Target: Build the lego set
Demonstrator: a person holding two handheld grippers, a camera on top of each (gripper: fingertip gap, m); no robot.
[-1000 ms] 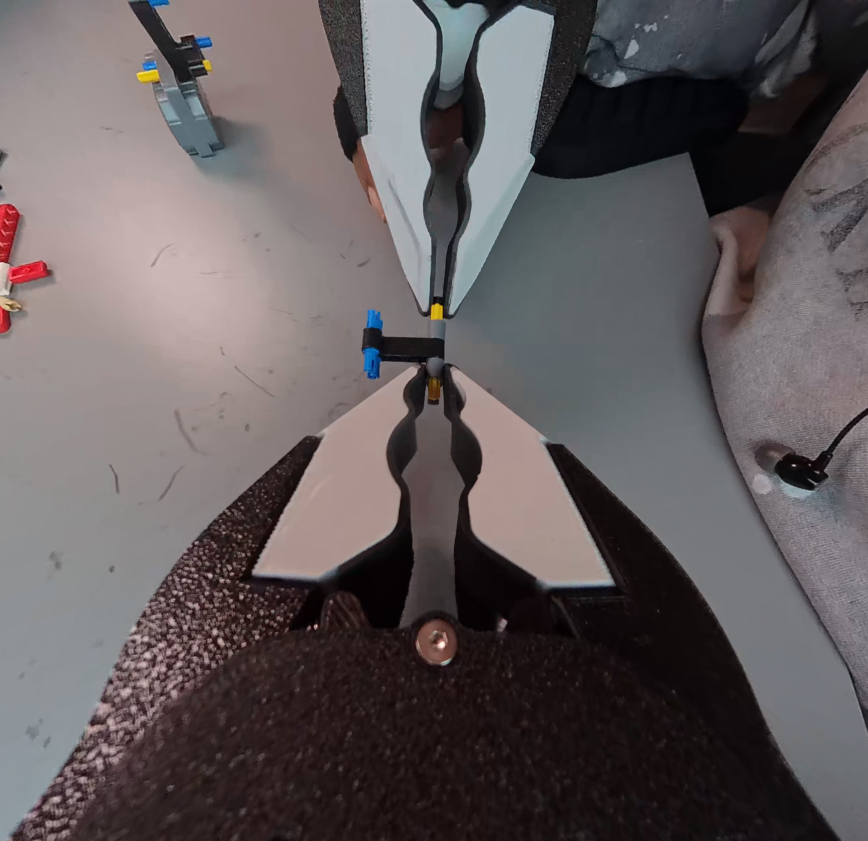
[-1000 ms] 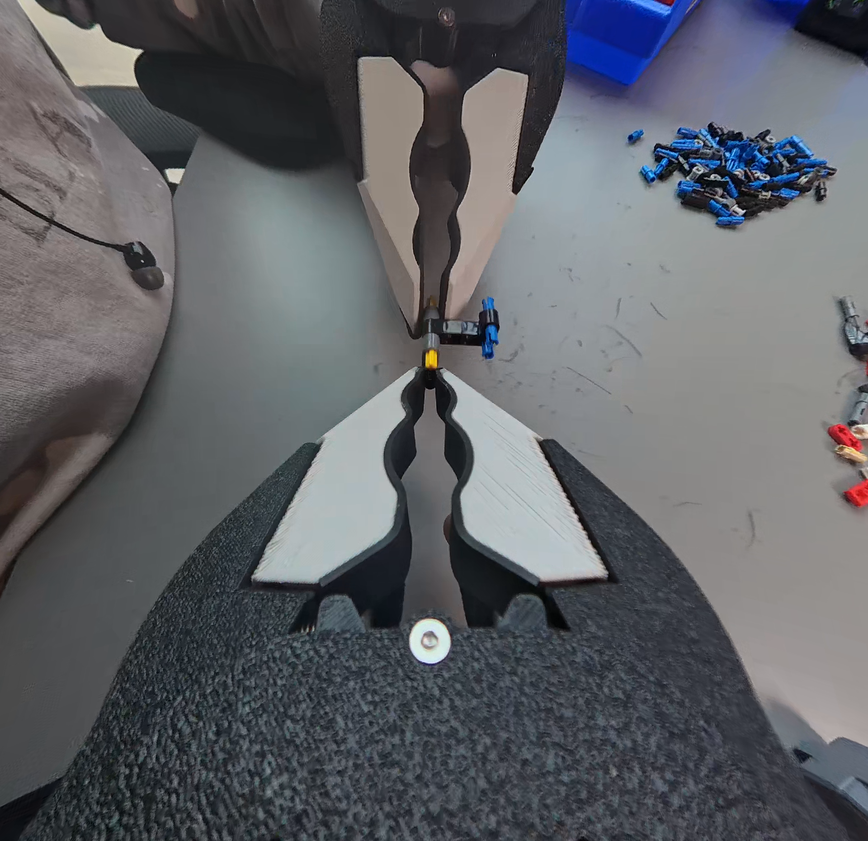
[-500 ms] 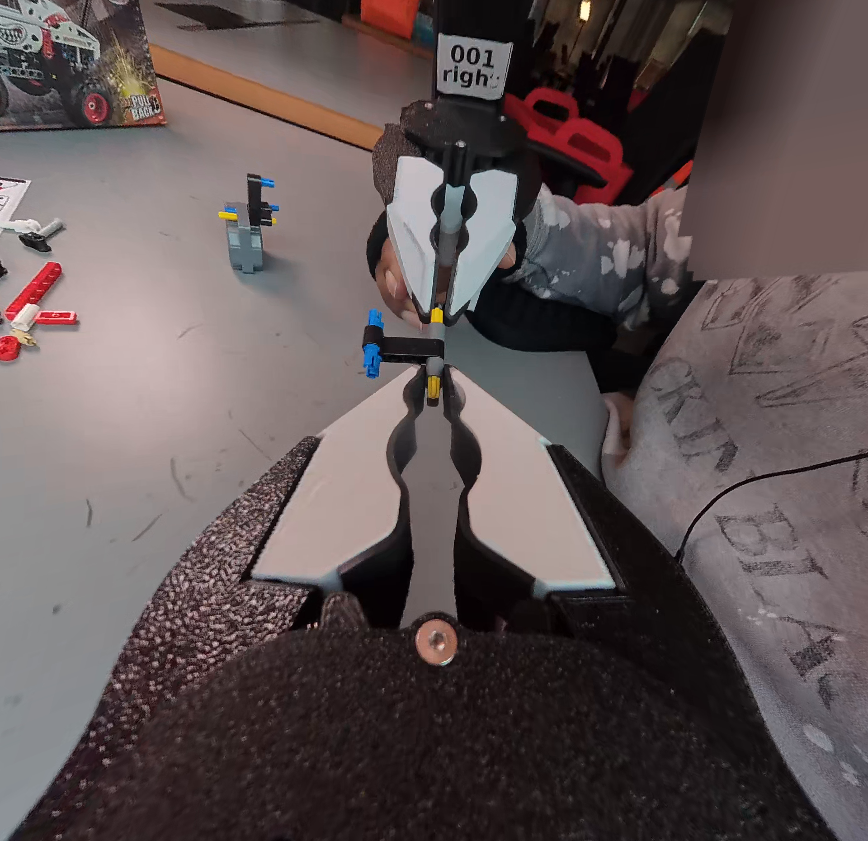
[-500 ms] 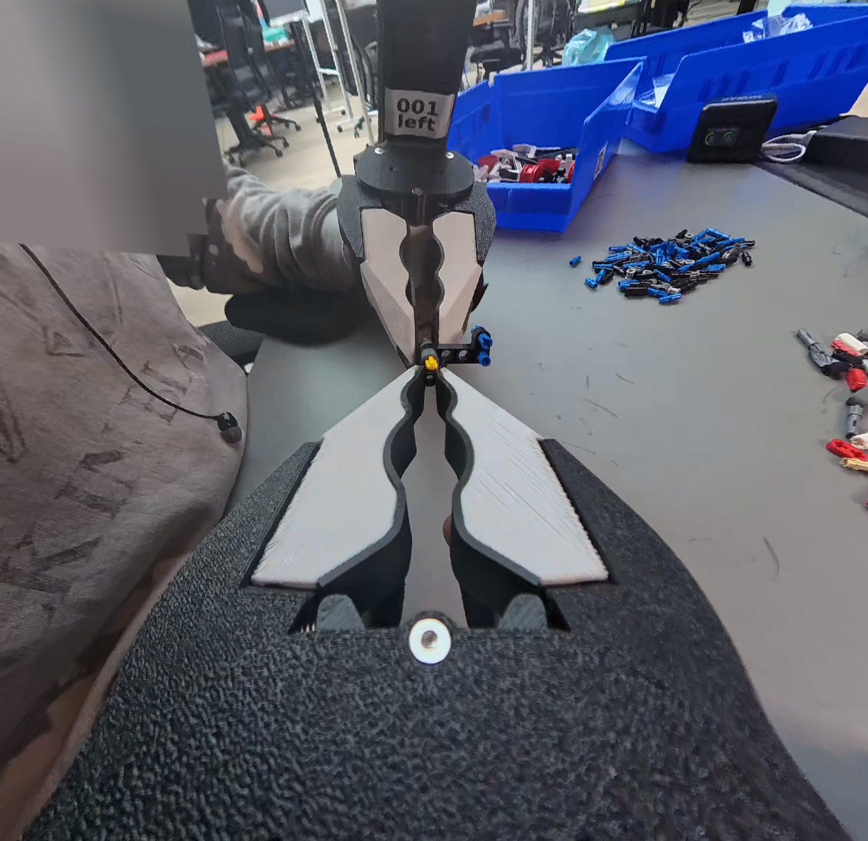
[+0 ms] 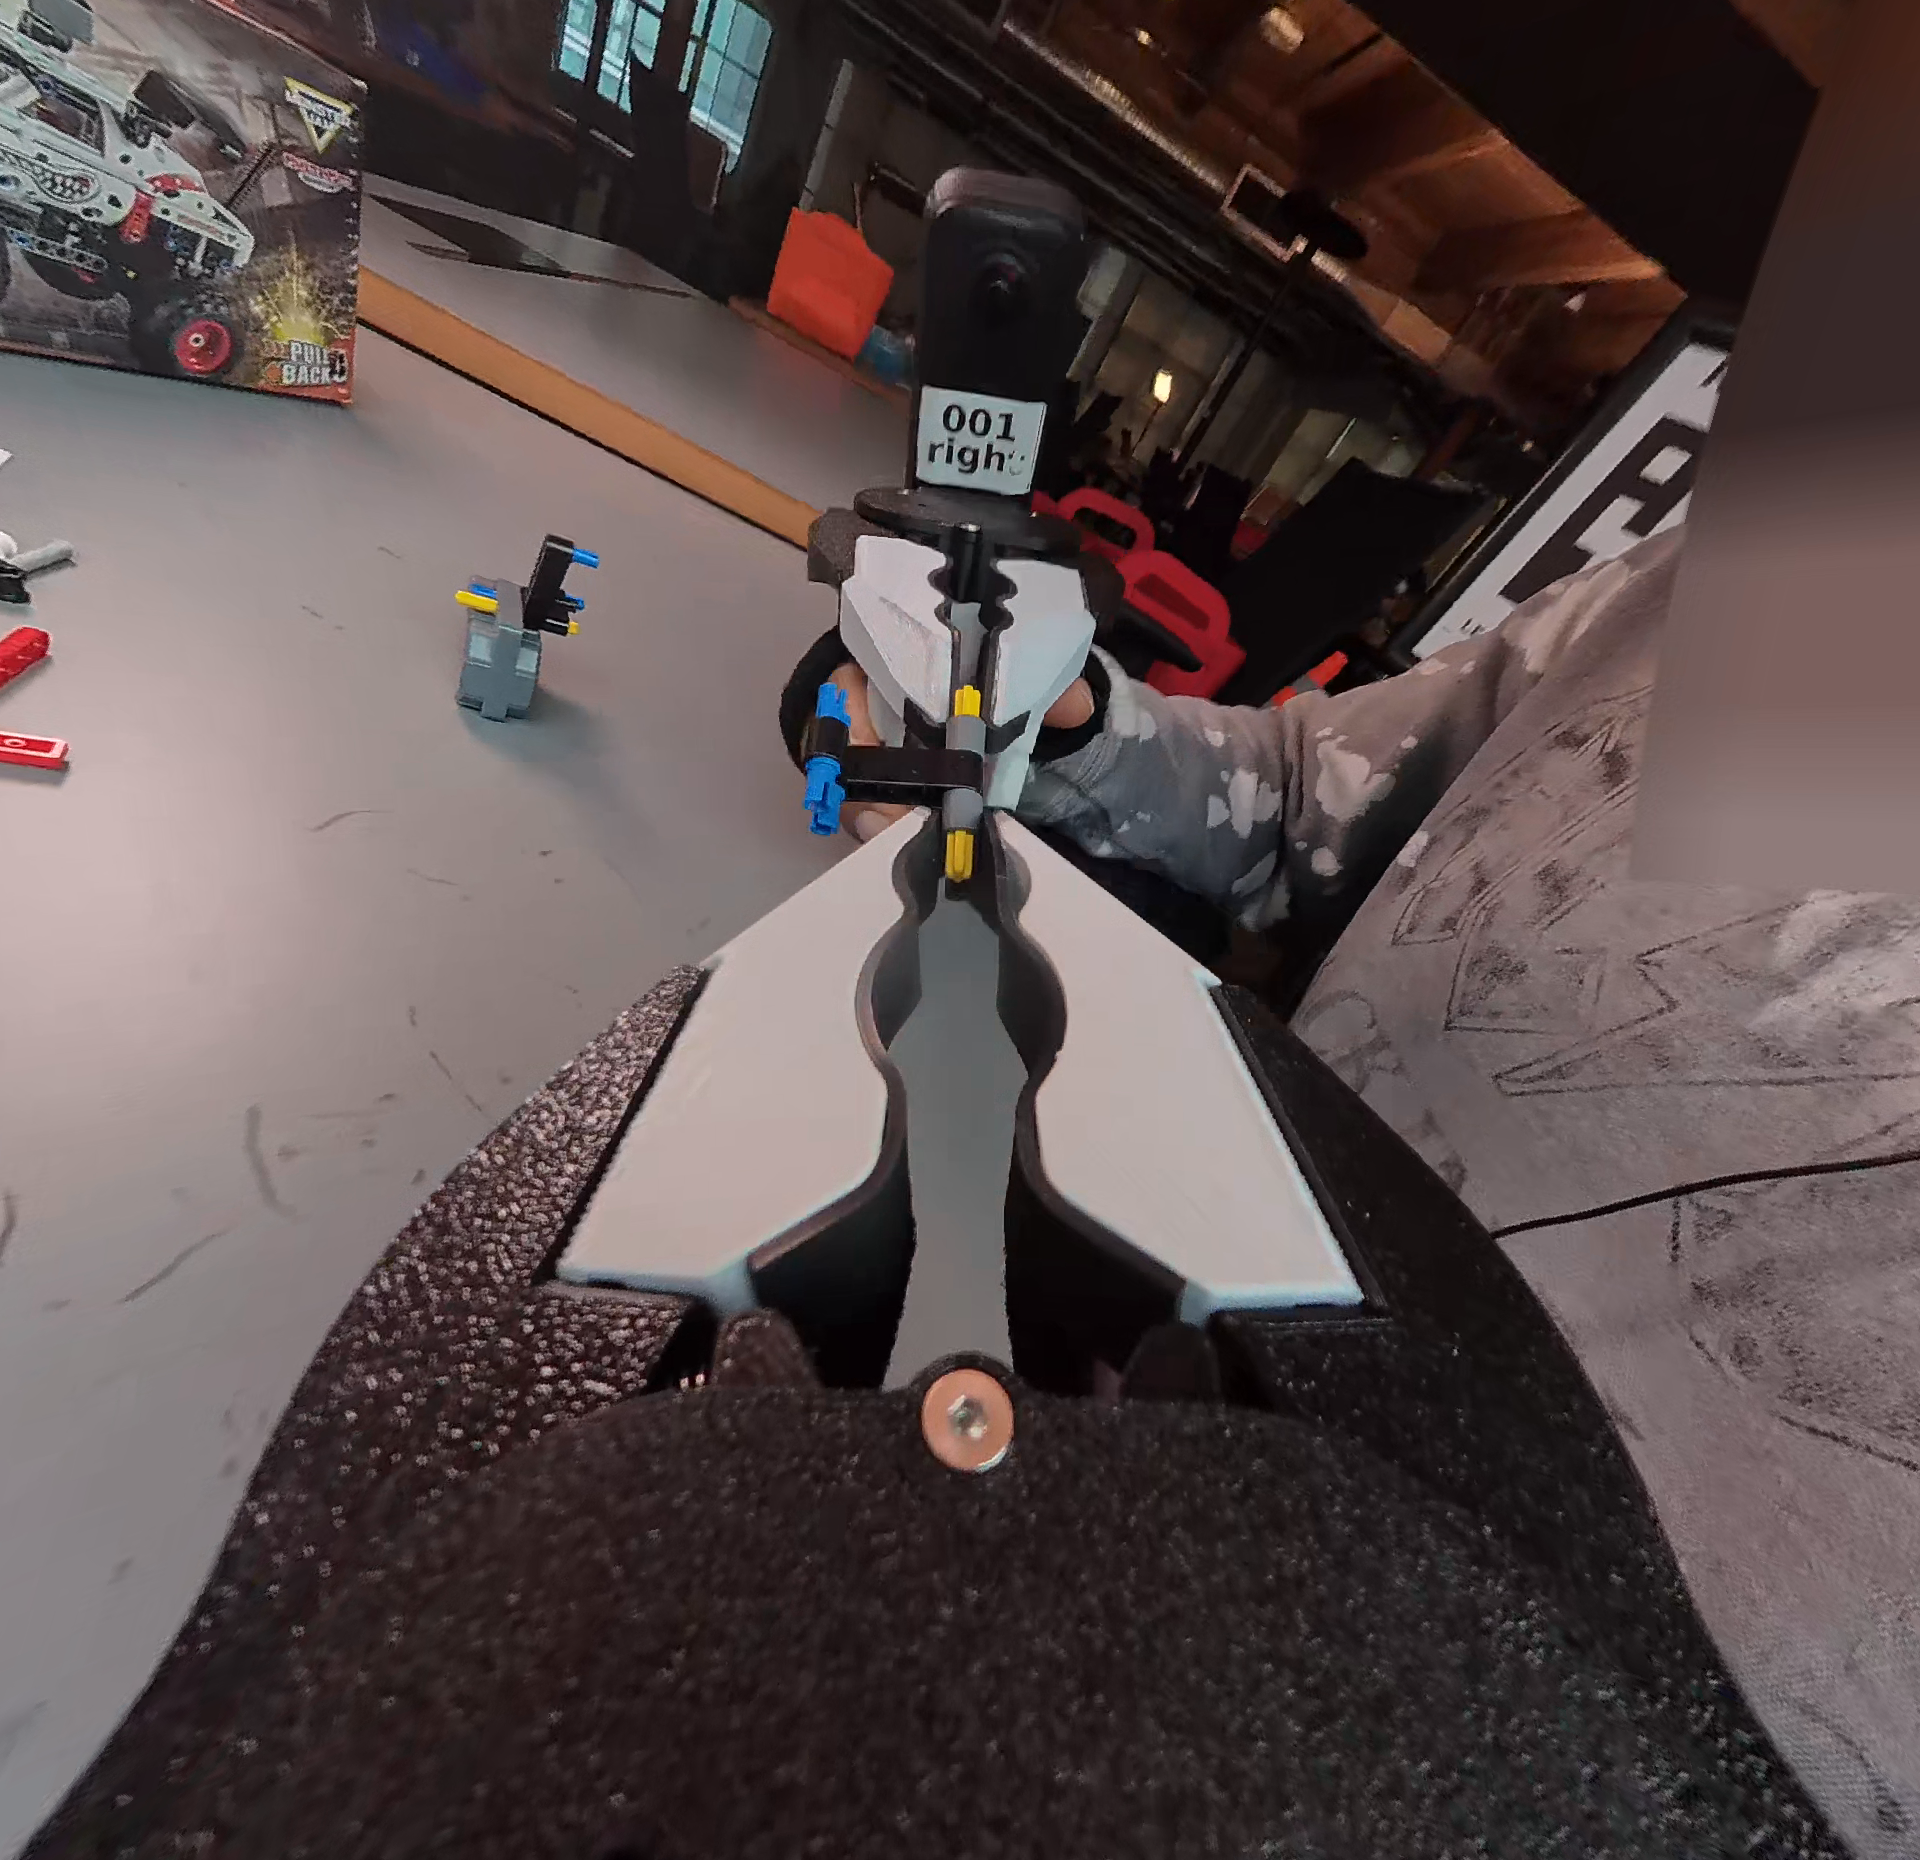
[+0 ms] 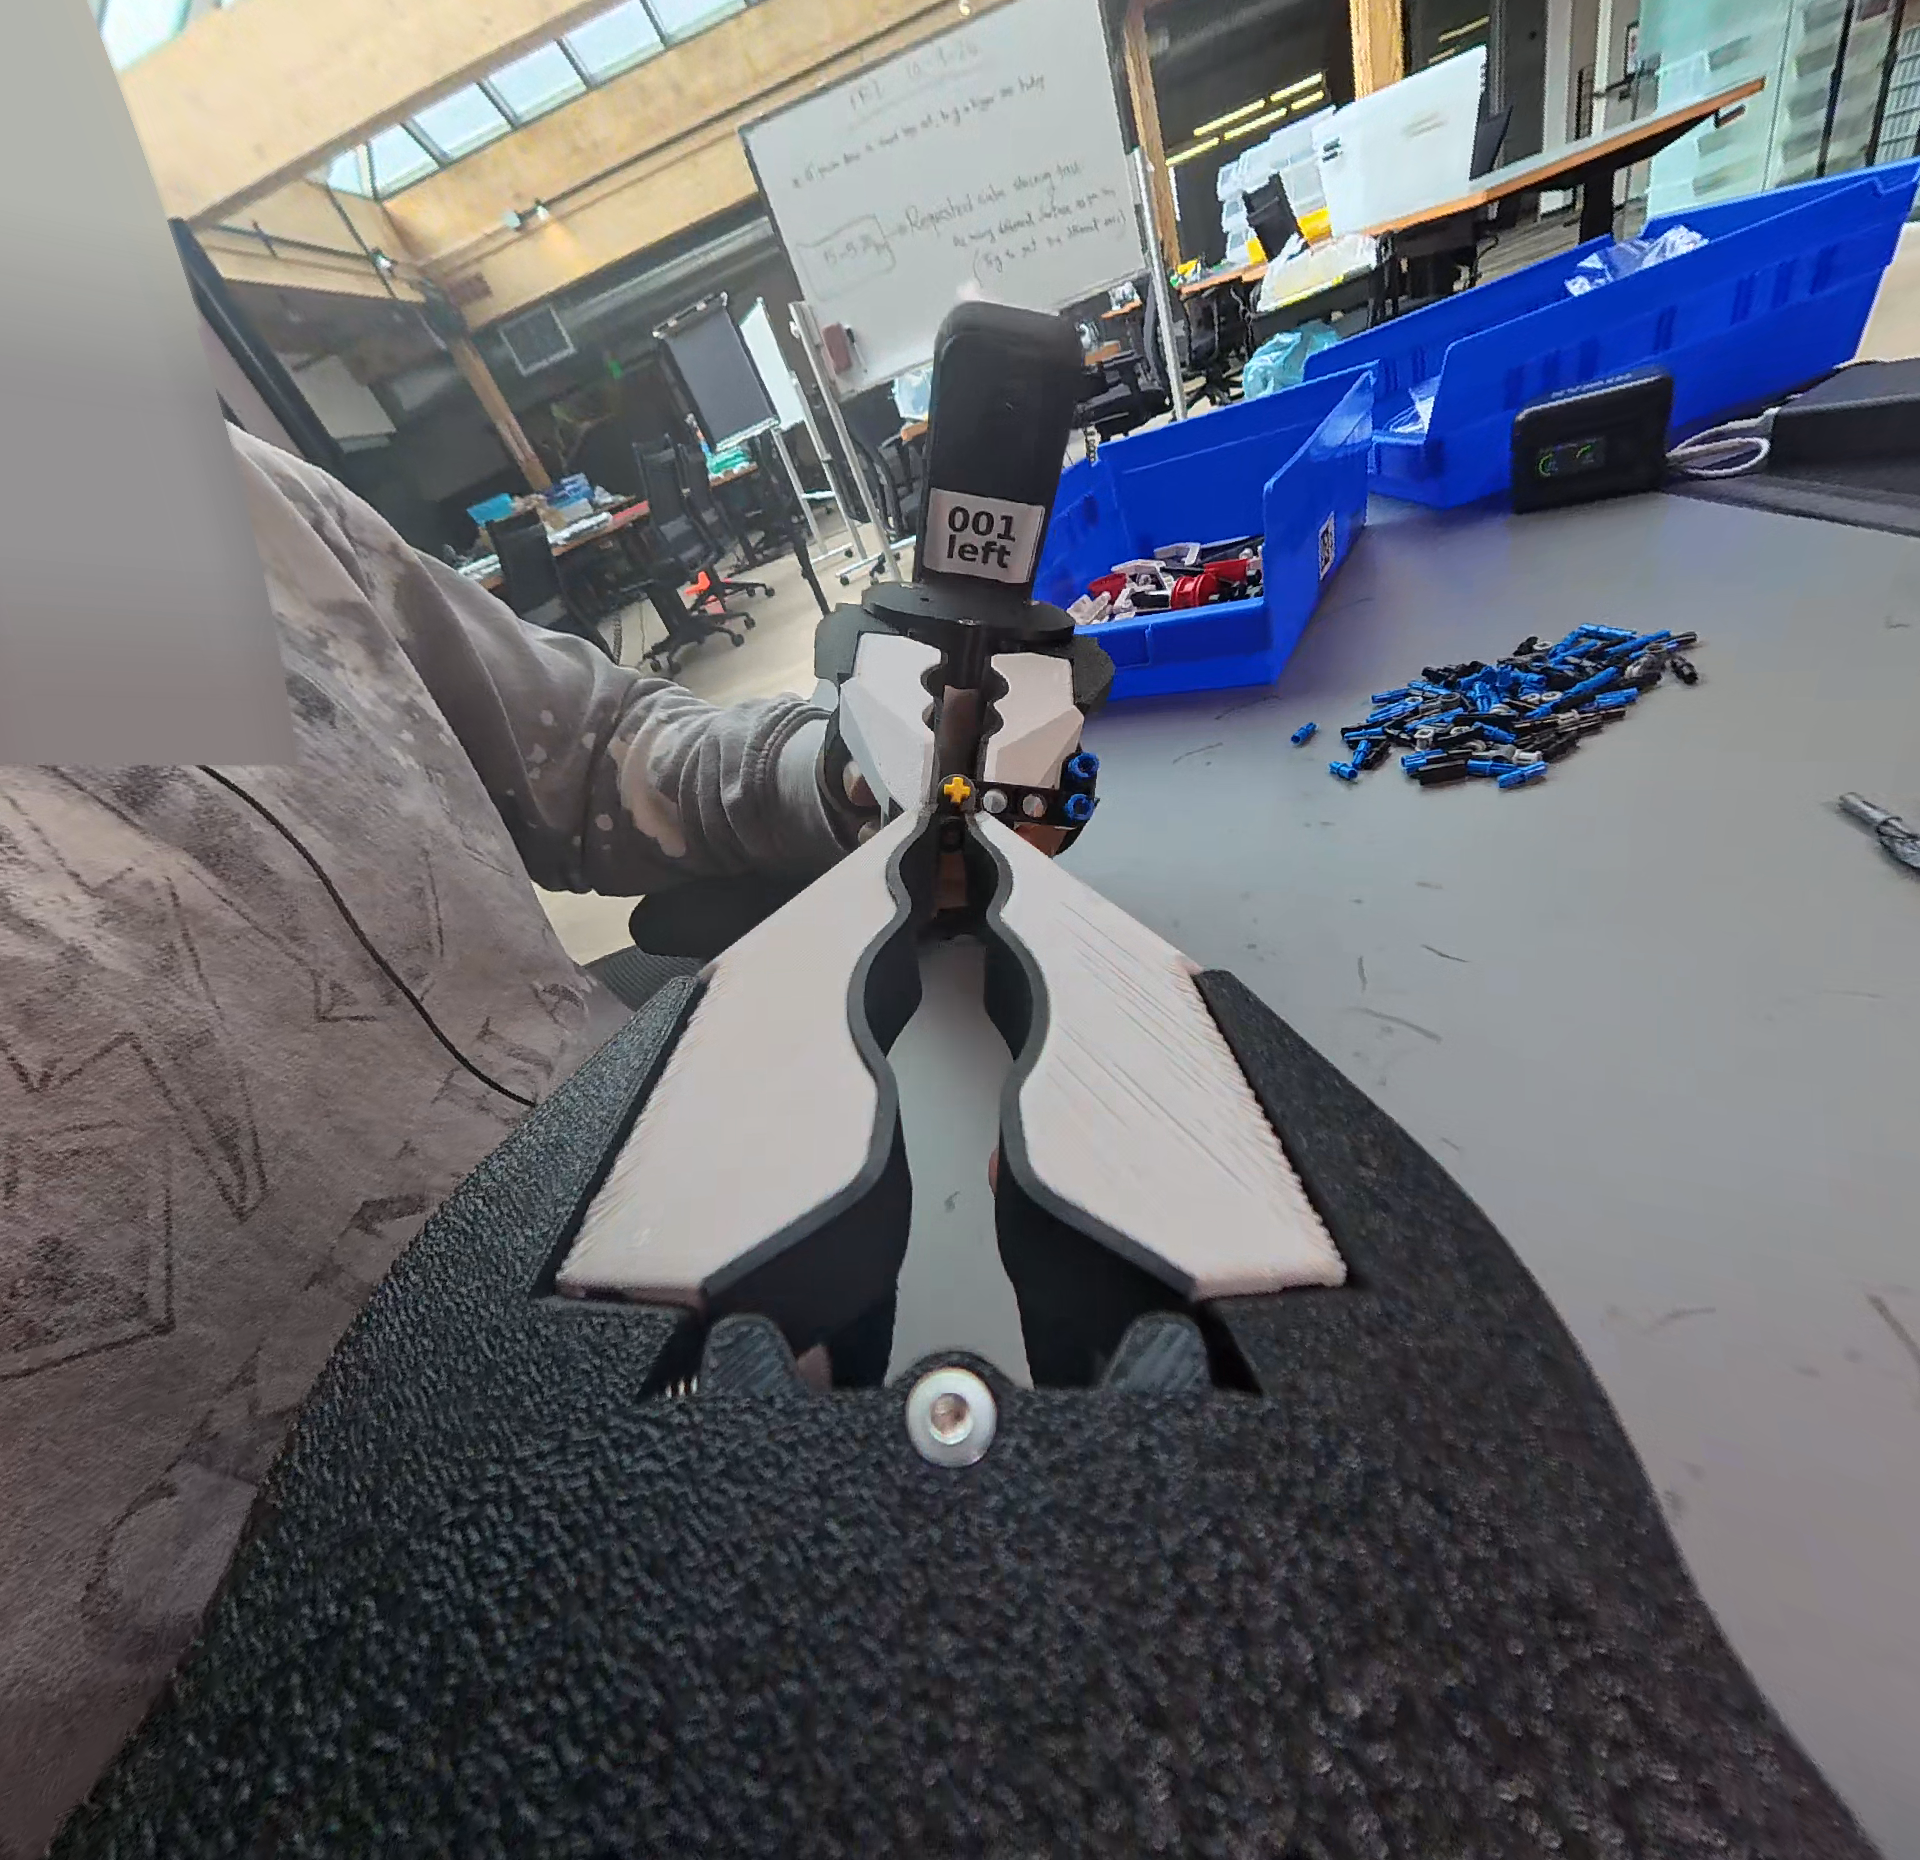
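Note:
A small lego piece hangs in the air between my two grippers: a yellow axle (image 5: 957,852) with a grey bush, a black beam (image 5: 906,766) sticking out sideways, and a blue pin (image 5: 826,761) at its end. My left gripper (image 5: 958,842) is shut on the axle's near end. My right gripper (image 6: 948,823) is shut on the other end, where the yellow cross tip (image 6: 953,790) faces the camera and the beam (image 6: 1023,802) points right. Each gripper faces the other, tip to tip; the right one's fingers (image 5: 904,657) show behind the piece.
A grey sub-build (image 5: 507,638) with a black beam and blue and yellow pins stands on the grey table (image 5: 312,927). The set's box (image 5: 156,200) and red pieces (image 5: 29,750) lie left. A pile of blue and black pins (image 6: 1507,709) and blue bins (image 6: 1309,522) lie right. The person's grey sweatshirt (image 6: 260,979) is close. Both grippers' tips are close together, under 4 cm apart.
Both grippers have tilted up from looking down at the table to near level, still holding the piece between them. The room behind now shows.

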